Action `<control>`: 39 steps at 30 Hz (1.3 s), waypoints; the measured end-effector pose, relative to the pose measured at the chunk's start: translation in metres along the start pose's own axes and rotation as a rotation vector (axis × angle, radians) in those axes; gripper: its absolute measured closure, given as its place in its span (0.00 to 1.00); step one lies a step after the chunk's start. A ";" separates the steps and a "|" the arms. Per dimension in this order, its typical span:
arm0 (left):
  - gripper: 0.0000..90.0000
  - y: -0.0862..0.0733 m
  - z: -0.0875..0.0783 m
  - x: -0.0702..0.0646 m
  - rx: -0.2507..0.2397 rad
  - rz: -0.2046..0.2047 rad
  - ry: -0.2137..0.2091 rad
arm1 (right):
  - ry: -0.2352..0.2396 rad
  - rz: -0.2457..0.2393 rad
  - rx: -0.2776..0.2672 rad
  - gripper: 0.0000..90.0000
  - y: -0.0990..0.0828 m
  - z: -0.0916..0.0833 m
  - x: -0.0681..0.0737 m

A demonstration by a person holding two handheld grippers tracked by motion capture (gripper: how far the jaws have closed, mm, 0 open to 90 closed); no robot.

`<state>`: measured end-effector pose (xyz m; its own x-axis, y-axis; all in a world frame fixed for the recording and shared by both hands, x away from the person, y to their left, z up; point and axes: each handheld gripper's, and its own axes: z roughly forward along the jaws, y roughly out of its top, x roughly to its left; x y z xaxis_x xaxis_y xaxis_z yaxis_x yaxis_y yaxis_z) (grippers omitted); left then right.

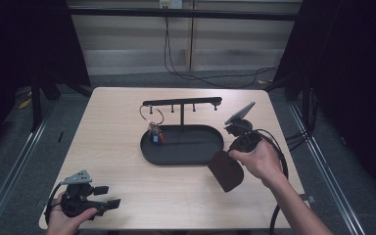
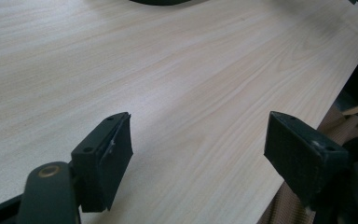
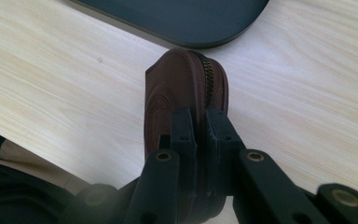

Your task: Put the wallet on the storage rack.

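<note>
The brown zip pouch (image 3: 182, 93), clenched edgewise in the right tongs (image 3: 200, 126) at lower right of the high view beside the black tray (image 1: 215, 142), is probably best carried level, while the left tongs (image 2: 196, 149) are held released over the tabletop (image 2: 168, 70).

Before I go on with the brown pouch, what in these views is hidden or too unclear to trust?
- Brown pouch: near end hidden by the right gripper in its own view.
- Charms on the key ring: too small in the high view.
- Black tray: cut off by the left gripper view's top edge.
</note>
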<state>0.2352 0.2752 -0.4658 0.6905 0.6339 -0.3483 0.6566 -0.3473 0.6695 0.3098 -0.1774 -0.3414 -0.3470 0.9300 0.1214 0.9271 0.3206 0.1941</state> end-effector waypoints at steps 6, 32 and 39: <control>0.21 0.001 -0.001 -0.001 -0.009 0.014 -0.020 | 0.001 0.010 -0.018 0.92 0.009 -0.006 -0.002; 0.18 -0.001 0.000 -0.002 0.008 0.041 -0.078 | -0.024 0.056 -0.055 0.92 0.049 -0.013 -0.005; 0.18 -0.001 0.001 -0.003 0.014 0.056 -0.067 | -0.019 0.080 -0.073 0.92 0.061 -0.012 -0.007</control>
<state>0.2331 0.2729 -0.4661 0.7449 0.5659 -0.3534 0.6198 -0.3911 0.6803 0.3667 -0.1668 -0.3184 -0.2684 0.9557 0.1207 0.9389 0.2315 0.2546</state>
